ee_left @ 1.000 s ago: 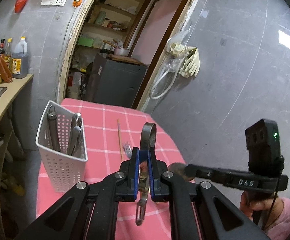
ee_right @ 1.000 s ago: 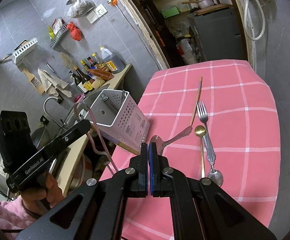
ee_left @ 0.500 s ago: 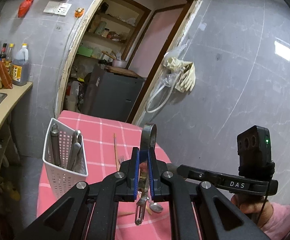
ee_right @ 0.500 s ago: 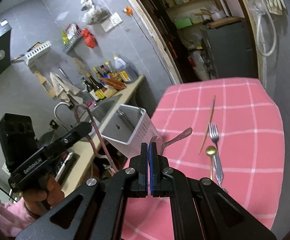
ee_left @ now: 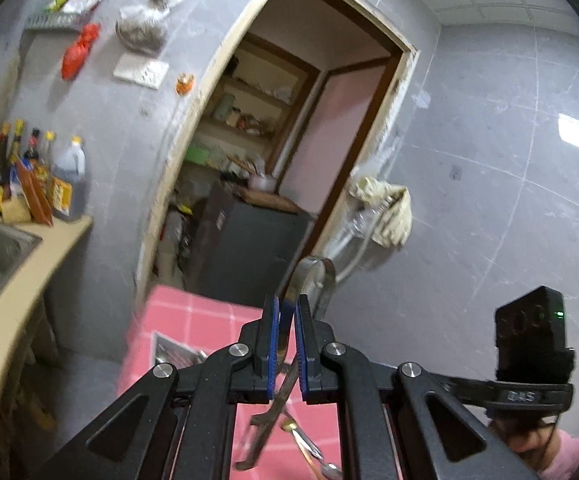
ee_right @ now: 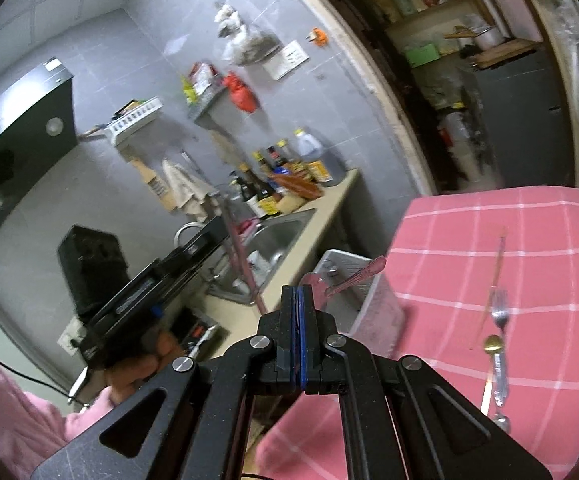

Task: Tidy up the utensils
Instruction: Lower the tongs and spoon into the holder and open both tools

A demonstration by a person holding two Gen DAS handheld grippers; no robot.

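Observation:
My left gripper (ee_left: 285,314) is shut on a metal utensil with a looped head (ee_left: 314,276); its lower end hangs down under the pads. It is lifted well above the pink checked table (ee_left: 193,320). My right gripper (ee_right: 298,294) is shut on the bowl end of a silver spoon (ee_right: 359,276), whose handle sticks out to the upper right over the white perforated caddy (ee_right: 373,304). In the left wrist view only a corner of the caddy (ee_left: 173,350) shows, with utensils inside. A fork (ee_right: 499,314), a gold-bowled spoon (ee_right: 493,344) and a chopstick (ee_right: 498,260) lie on the cloth.
A counter with a steel sink (ee_right: 277,236) and several sauce bottles (ee_left: 29,176) runs along the left of the table. Behind the table is an open doorway with a dark cabinet (ee_left: 245,236). A person's hand in a pink sleeve (ee_right: 21,412) holds the left gripper's body.
Both grippers have risen and tipped upward, each keeping its utensil. The table and caddy have dropped lower in both views, and more of the wall shows.

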